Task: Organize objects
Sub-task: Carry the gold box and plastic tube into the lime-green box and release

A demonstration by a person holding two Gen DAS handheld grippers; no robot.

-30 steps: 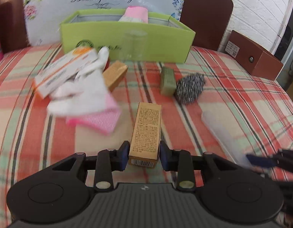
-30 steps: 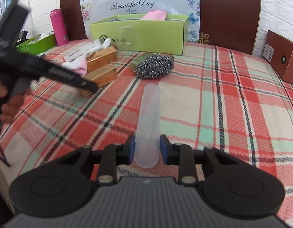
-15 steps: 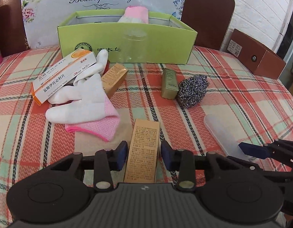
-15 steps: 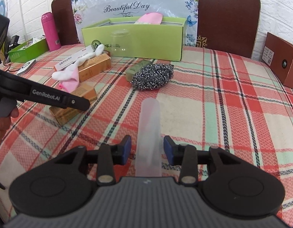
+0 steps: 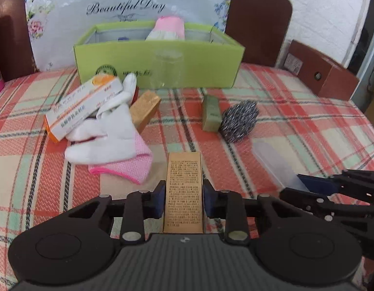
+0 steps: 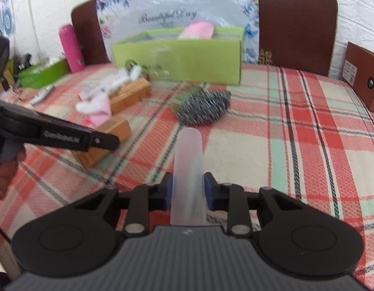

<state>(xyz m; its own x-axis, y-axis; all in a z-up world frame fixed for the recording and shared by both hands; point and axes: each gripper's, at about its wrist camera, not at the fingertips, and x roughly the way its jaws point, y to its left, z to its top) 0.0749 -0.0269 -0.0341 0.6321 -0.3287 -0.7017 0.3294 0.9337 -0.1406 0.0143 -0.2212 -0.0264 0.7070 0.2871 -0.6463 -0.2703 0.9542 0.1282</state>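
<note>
Fingers of my left gripper point(image 5: 184, 197) are closing on the tan printed carton point(image 5: 184, 189) on the plaid desk point(image 5: 296, 121). My right gripper point(image 6: 188, 191) is closing its fingers around the frosted plastic tube point(image 6: 188, 169), near the steel scourer point(image 6: 202, 108).

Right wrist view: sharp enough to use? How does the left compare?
Right wrist view: motion blur smears the steel scourer and green box; only the frosted tube stays crisp. Left wrist view: sharp, print on the gold carton shows clearly; fisheye bends both.
</note>
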